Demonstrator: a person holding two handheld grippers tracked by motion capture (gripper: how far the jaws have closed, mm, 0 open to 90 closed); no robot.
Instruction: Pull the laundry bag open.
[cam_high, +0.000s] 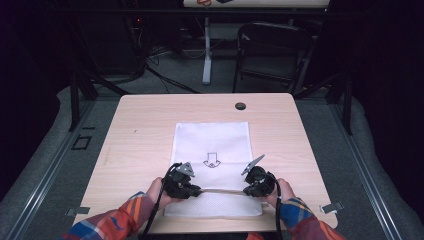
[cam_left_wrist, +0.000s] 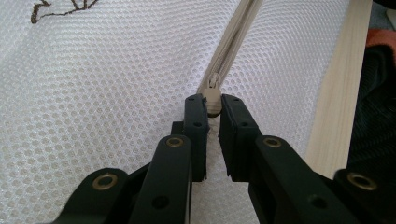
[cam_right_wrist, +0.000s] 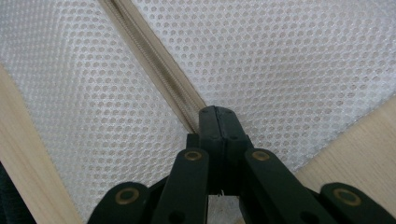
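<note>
Sleeves (cam_high: 112, 222): plaid, orange and blue, entering from the bottom edge of the high view, nearest the camera.
Left hand (cam_high: 156, 191): wrapped around the left gripper at the near left part of the bag.
Left gripper (cam_high: 196, 190): low over the bag, jaws nearly together, clamped on the zipper pull; grey three-cornered plate on top, cable trailing back past the sleeve.
Zipper pull (cam_left_wrist: 213, 95): beige, pinched between the two black pads in the left gripper view, at the end of the zipper.
Mesh bag (cam_high: 212, 140): white, flat on the counter near the front edge, a small dark arrow-like print at its middle.
Zipper (cam_high: 222, 191): beige, running straight across the near part of the bag from one gripper to the other.
Right gripper (cam_high: 248, 192): at the right end of the zipper, jaws pressed together, pinching the bag where the zipper tape ends, as seen in the right gripper view.
Right hand (cam_high: 284, 190): holding the right gripper near the bag's right edge.
Counter (cam_high: 140, 125): light wood, carrying the bag.
Round black disc (cam_high: 240, 106): on the far part of the counter, well apart from the bag.
</note>
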